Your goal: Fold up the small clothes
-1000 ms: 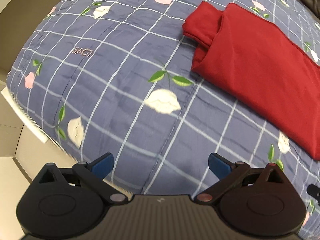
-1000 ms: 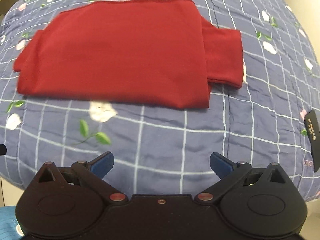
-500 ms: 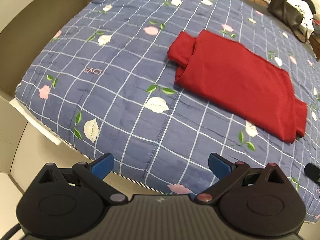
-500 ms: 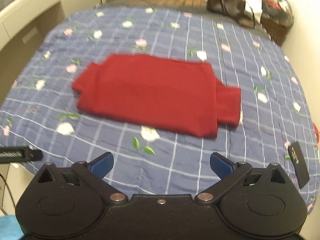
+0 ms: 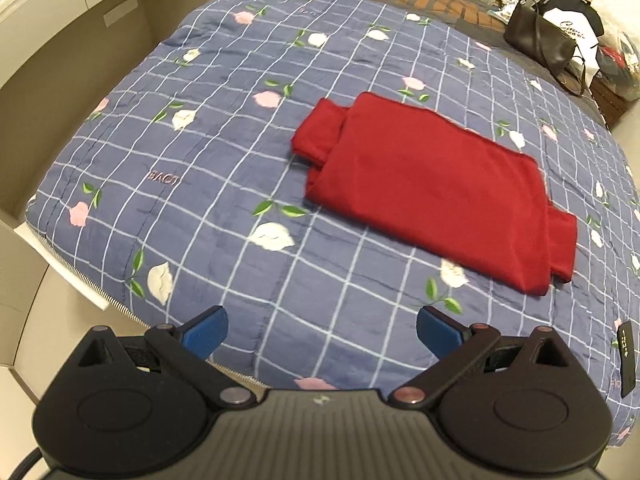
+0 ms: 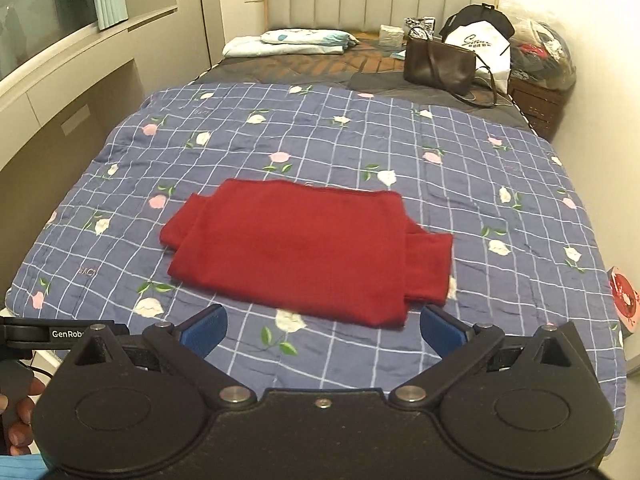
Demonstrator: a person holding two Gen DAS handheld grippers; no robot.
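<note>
Right wrist view: the right gripper (image 6: 322, 326) has its jaws spread wide with nothing between them, held above the near edge of the blue checked quilt (image 6: 460, 168). The folded red garment (image 6: 304, 252) lies flat on the quilt ahead of the jaws, apart from both blue fingertips (image 6: 204, 328), its near right corner close to the right one. A brown handbag (image 6: 438, 66) stands near the headboard. Left wrist view: the left gripper (image 5: 320, 330) is likewise wide open and empty; the red garment (image 5: 432, 188) lies ahead and to the right, well apart from it.
</note>
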